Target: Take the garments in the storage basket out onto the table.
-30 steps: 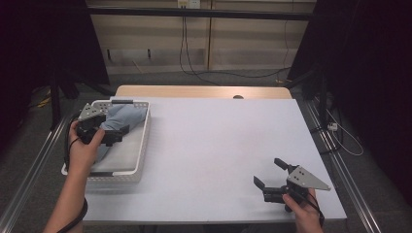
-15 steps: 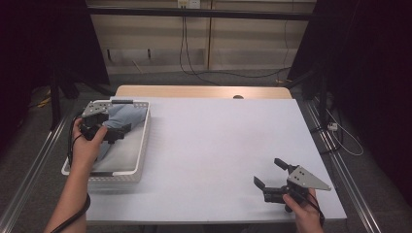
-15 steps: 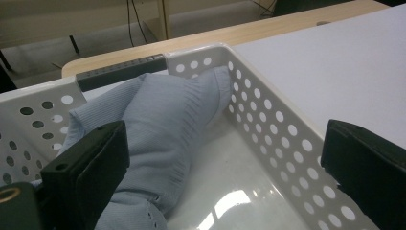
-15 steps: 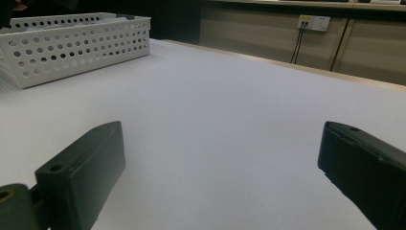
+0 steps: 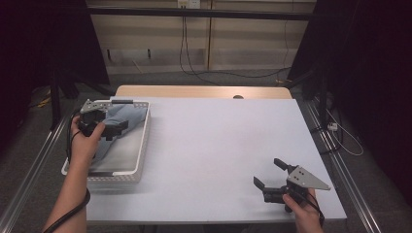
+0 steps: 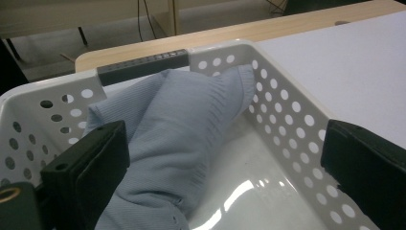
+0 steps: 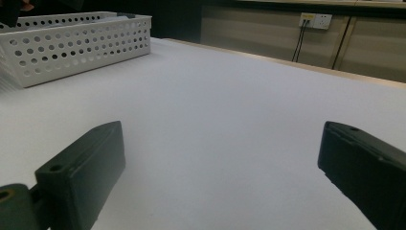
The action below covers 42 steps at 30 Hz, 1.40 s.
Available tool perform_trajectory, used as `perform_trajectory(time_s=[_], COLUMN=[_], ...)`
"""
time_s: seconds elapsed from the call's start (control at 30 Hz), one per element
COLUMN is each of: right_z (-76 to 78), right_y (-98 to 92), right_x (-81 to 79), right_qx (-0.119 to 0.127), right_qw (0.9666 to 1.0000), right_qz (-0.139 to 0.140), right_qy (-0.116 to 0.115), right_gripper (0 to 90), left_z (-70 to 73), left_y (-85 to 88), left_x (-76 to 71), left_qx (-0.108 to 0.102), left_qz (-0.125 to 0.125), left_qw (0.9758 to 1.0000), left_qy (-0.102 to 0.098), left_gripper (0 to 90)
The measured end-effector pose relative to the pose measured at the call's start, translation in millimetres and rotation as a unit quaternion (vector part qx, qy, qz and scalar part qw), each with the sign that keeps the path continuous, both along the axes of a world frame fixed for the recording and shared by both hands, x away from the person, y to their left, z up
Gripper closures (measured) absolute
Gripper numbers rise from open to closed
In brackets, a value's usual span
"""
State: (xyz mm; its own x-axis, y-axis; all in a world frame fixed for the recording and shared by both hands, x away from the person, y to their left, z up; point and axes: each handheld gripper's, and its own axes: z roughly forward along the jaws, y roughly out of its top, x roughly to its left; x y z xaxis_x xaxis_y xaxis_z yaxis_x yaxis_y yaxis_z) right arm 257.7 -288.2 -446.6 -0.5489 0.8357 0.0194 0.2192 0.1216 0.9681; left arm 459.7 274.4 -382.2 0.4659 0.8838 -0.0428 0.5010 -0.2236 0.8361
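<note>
High view shows the left gripper (image 5: 112,130) at middle left, jaws spread over the pale blue cloth (image 5: 119,119) lying in the white basket (image 5: 144,145). At lower right, the right gripper (image 5: 272,180) rests on the table (image 5: 218,145), jaws spread, holding nothing.

Lab or test bench, not a home. Plain white table (image 5: 214,145) set inside a metal rail frame (image 5: 340,165), dark curtains (image 5: 53,43) hung at both sides. Bare wall panels behind, a power socket (image 5: 188,4) with cables (image 5: 194,58) trailing to the floor. Handheld gripper (image 5: 272,182) near the surface's right front corner carries a tracking plate.
</note>
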Motion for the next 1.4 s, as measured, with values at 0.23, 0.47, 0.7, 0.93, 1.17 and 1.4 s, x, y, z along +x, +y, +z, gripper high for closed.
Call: perform_trajectory(time_s=[0.23,0.47,0.7,0.93,1.17,1.4], right_z=[0.2,0.1,0.0,-0.6,-0.7,-0.7], right_y=[-0.2,-0.1,-0.2,-0.2,-0.1,-0.3], right_x=[-0.3,-0.3,-0.1,-0.1,0.0,0.1], right_qx=[0.000,0.000,0.001,0.000,0.000,0.001], right_qw=[1.0000,1.0000,1.0000,1.0000,1.0000,1.0000], right_qz=[0.000,0.000,0.000,-0.001,0.001,0.001], right_qy=[0.000,0.000,0.000,0.001,0.001,0.001], right_gripper=[2.0,2.0,2.0,2.0,2.0,2.0], left_z=[-1.3,-6.0,-10.9,-16.3,-19.0,-23.4], left_y=[1.8,0.9,1.4,3.8,5.2,8.9], left_x=[5.3,10.6,16.2,20.4,23.0,28.2], left_qx=[0.002,0.008,0.010,0.013,0.014,0.025], left_qz=[0.008,0.010,0.015,0.020,0.025,0.031], left_qw=[1.0000,0.9998,0.9996,0.9992,0.9990,0.9982], left_qy=[0.005,0.014,0.023,0.032,0.034,0.044], left_gripper=[3.0,3.1,3.2,3.3,3.3,3.6])
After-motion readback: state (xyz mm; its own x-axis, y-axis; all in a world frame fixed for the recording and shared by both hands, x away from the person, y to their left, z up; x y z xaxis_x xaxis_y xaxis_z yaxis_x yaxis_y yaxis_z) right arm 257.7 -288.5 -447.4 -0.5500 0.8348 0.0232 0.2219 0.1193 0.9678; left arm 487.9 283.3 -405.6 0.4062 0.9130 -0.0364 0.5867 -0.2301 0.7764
